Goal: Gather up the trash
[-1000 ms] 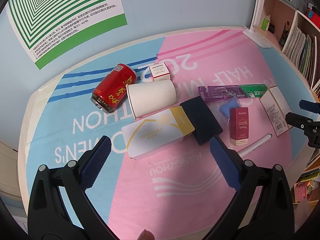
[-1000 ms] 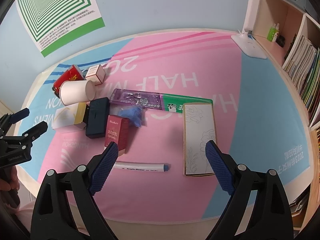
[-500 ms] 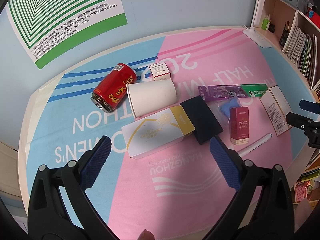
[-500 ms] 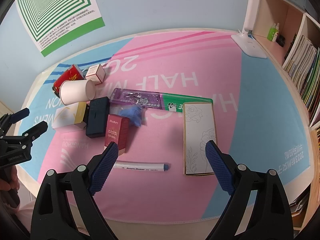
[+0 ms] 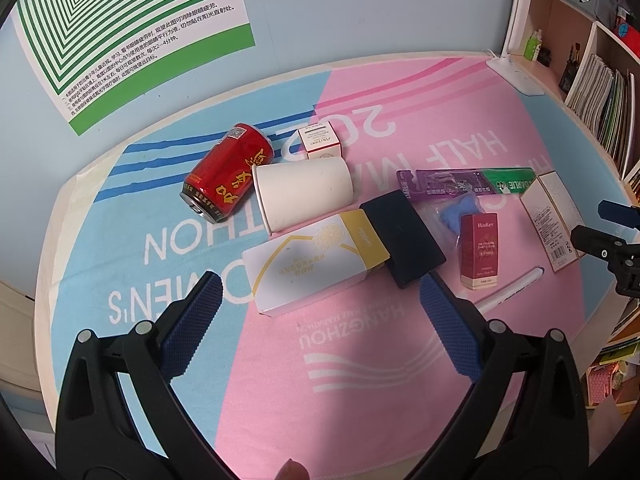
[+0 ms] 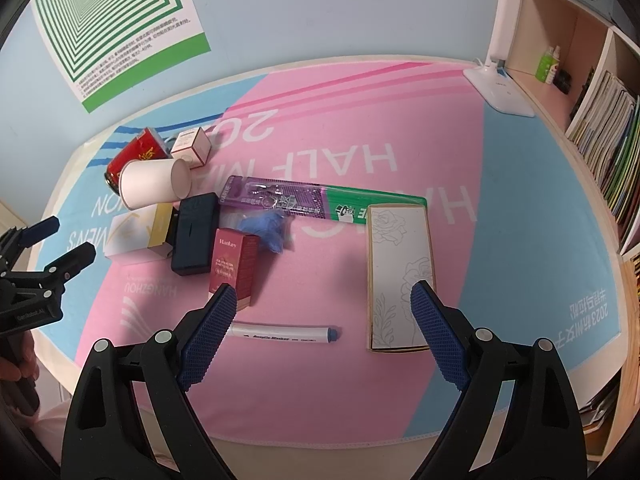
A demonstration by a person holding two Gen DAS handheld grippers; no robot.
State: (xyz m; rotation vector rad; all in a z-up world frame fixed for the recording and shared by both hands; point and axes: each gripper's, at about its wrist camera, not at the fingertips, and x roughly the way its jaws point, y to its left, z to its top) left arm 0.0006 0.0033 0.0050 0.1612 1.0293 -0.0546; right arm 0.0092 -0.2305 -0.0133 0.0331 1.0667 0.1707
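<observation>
On the pink-and-blue cloth mat (image 5: 280,380), glossy cylindrical red can (image 5: 228,178), smooth paper cup (image 5: 304,196); both claws wide open, empty.

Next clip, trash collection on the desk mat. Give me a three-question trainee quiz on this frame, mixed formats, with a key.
1. True or false: the paper cup stands upright.
2. Which touches the red can? A) marker B) paper cup C) dark red box
3. Fill in: both the left gripper and the right gripper are ____ and hold nothing.

Key: 1 false, it lies on its side; 2 B; 3 open.
</observation>
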